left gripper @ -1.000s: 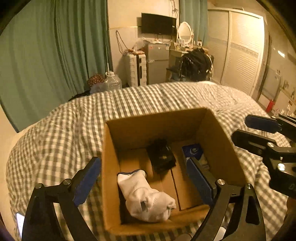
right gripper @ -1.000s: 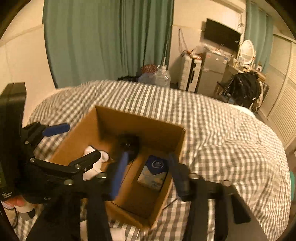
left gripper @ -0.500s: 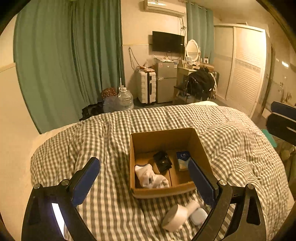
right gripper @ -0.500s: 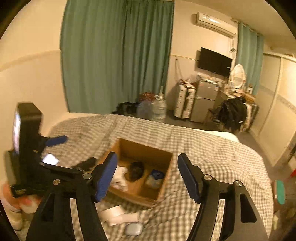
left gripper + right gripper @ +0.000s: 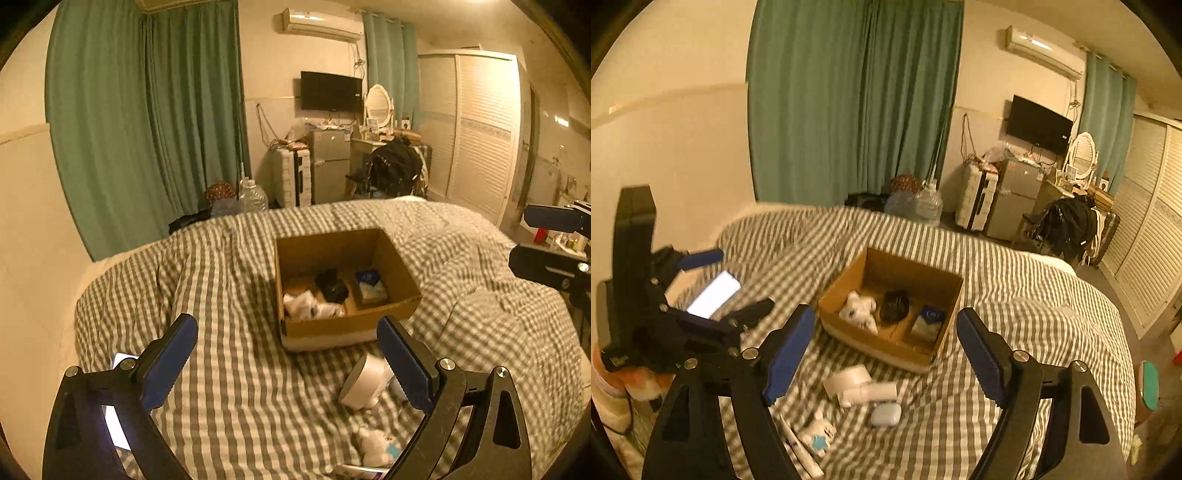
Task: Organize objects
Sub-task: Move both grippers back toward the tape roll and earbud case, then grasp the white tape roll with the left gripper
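Note:
An open cardboard box [image 5: 347,325] [image 5: 886,347] sits mid-bed with a white sock [image 5: 306,306] [image 5: 858,310], a black item [image 5: 332,286] [image 5: 895,304] and a blue pack [image 5: 369,288] [image 5: 929,323] inside. On the checked cover in front of it lie a white round device [image 5: 364,382] [image 5: 857,384], a white earbud case [image 5: 885,413] and a small plush toy [image 5: 376,446] [image 5: 816,434]. My left gripper [image 5: 288,362] [image 5: 746,279] hangs open and empty, back from the box. My right gripper [image 5: 884,349] [image 5: 519,238] is opening, with nothing between its fingers.
A lit phone [image 5: 713,293] [image 5: 118,424] lies on the bed at the left, near the wall. A person's hand [image 5: 639,380] holds the left gripper. Beyond the bed stand green curtains, a suitcase, a small fridge and a chair. The bed's right edge drops to the floor.
Both grippers have drawn back and up from the box, which now looks small and far. The right jaws have spread wider. The loose items in front of the box came into view.

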The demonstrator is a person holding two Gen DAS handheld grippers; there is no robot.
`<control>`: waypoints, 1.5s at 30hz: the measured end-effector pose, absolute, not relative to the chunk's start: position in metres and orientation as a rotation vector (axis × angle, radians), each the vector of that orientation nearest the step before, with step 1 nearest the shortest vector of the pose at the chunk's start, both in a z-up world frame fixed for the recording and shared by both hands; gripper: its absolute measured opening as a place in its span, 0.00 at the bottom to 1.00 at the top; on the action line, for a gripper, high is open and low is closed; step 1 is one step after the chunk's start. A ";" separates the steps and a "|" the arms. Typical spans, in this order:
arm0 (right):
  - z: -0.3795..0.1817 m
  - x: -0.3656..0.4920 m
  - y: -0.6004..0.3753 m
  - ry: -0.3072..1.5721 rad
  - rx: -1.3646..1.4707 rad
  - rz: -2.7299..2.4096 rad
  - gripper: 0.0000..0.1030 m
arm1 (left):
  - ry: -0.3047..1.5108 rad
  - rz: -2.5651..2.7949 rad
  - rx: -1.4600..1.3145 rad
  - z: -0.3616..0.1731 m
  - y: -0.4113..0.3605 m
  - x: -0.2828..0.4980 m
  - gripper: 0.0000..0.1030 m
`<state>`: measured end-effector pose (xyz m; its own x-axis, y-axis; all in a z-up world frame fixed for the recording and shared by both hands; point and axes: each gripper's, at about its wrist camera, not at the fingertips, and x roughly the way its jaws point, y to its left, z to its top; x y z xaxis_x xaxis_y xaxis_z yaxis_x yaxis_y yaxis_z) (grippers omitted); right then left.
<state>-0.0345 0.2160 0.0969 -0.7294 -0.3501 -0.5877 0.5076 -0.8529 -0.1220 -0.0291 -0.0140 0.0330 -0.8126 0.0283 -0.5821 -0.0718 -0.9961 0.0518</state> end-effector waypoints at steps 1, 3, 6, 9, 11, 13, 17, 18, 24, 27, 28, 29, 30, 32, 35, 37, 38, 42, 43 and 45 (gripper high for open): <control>0.087 -0.035 0.215 0.402 0.797 -2.520 0.77 | 0.109 2.934 -0.961 0.023 -0.013 -0.029 0.97; 0.068 -0.038 0.216 0.430 0.830 -2.507 0.77 | 0.102 2.920 -1.002 0.005 -0.011 -0.030 0.97; 0.033 -0.046 0.215 0.472 0.903 -2.485 0.77 | 0.080 2.872 -1.069 -0.025 -0.005 -0.034 0.97; -0.009 -0.061 0.215 0.499 1.015 -2.445 0.77 | 0.081 2.807 -1.146 -0.055 0.006 -0.040 0.97; -0.031 -0.071 0.217 0.509 1.075 -2.422 0.77 | 0.103 2.768 -1.195 -0.073 0.016 -0.045 0.97; -0.056 -0.082 0.219 0.523 1.142 -2.398 0.77 | 0.152 2.722 -1.247 -0.093 0.029 -0.051 0.97; -0.096 -0.099 0.222 0.555 1.252 -2.340 0.77 | 0.238 2.679 -1.316 -0.120 0.044 -0.064 0.97; -0.104 -0.102 0.221 0.571 1.273 -2.325 0.77 | 0.247 2.670 -1.326 -0.125 0.046 -0.067 0.97; -0.137 -0.110 0.221 0.610 1.364 -2.250 0.77 | 0.241 2.581 -1.371 -0.145 0.053 -0.083 0.78; -0.145 -0.112 0.221 0.601 1.399 -2.213 0.76 | 0.228 2.538 -1.384 -0.150 0.056 -0.089 0.57; -0.147 -0.112 0.220 0.605 1.406 -2.207 0.77 | 0.224 2.526 -1.379 -0.150 0.058 -0.090 0.46; -0.149 -0.112 0.220 0.606 1.414 -2.198 0.76 | 0.216 2.519 -1.367 -0.149 0.059 -0.090 0.34; -0.151 -0.113 0.221 0.601 1.425 -2.188 0.76 | 0.209 2.512 -1.354 -0.149 0.059 -0.089 0.32; -0.153 -0.114 0.222 0.591 1.436 -2.185 0.76 | 0.210 2.521 -1.340 -0.147 0.057 -0.087 0.32; -0.155 -0.113 0.222 0.595 1.445 -2.183 0.76 | 0.193 2.536 -1.326 -0.144 0.052 -0.084 0.31; -0.157 -0.112 0.221 0.613 1.451 -2.178 0.76 | 0.204 2.559 -1.315 -0.138 0.050 -0.080 0.31; -0.159 -0.112 0.220 0.624 1.456 -2.175 0.76 | 0.211 2.575 -1.308 -0.135 0.048 -0.077 0.31; -0.167 -0.110 0.214 0.668 1.478 -2.148 0.77 | 0.206 2.641 -1.289 -0.121 0.033 -0.069 0.31; -0.170 -0.111 0.213 0.681 1.489 -2.142 0.77 | 0.194 2.648 -1.288 -0.118 0.030 -0.069 0.31; -0.176 -0.112 0.210 0.706 1.510 -2.131 0.75 | 0.177 2.672 -1.279 -0.112 0.022 -0.066 0.31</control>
